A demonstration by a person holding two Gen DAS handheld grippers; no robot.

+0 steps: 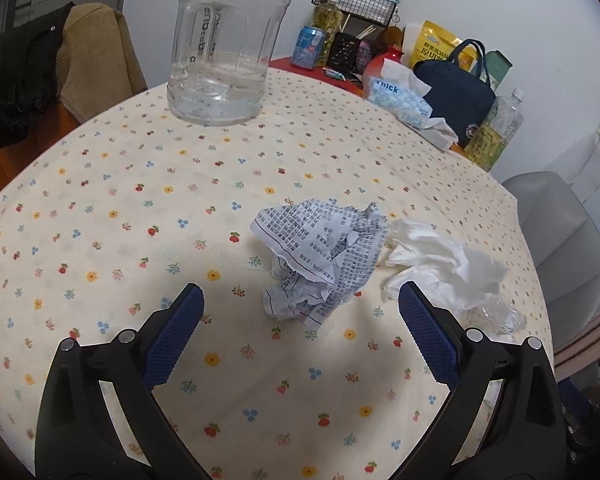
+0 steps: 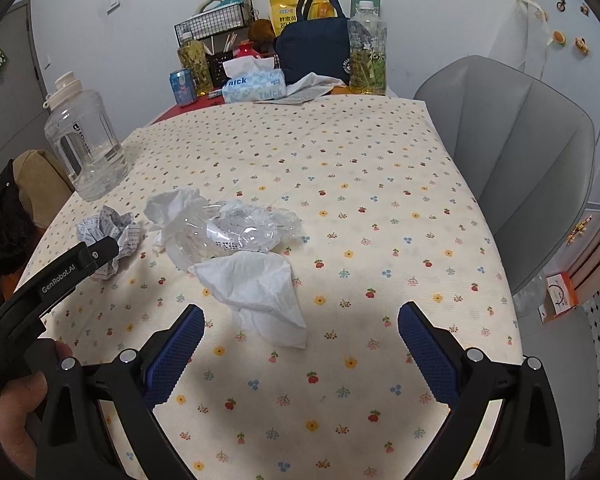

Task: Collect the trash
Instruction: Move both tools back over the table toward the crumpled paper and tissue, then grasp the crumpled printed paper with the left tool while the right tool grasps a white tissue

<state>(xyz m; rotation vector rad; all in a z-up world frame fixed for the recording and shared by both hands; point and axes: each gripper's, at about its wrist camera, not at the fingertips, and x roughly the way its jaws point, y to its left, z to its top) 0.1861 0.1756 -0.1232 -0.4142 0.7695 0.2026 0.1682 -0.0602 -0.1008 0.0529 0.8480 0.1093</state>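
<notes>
A crumpled printed paper [image 1: 320, 256] lies on the flowered tablecloth just beyond my open, empty left gripper [image 1: 300, 300]. To its right are white tissue [image 1: 440, 260] and clear crumpled plastic [image 1: 496, 316]. In the right wrist view the printed paper [image 2: 108, 236] lies far left, partly behind the left gripper's body [image 2: 60, 276]. A clear plastic wrapper [image 2: 244, 228] lies on a tissue [image 2: 176, 204], and another white tissue [image 2: 260, 292] lies just ahead of my open, empty right gripper [image 2: 300, 312].
A large clear water jug [image 1: 228, 40] stands at the table's far left. A tissue box [image 2: 256, 84], dark blue bag [image 2: 316, 48], bottles [image 2: 368, 52], a can [image 2: 182, 86] and a wire rack [image 2: 216, 20] crowd the far edge. A grey chair [image 2: 512, 160] stands right.
</notes>
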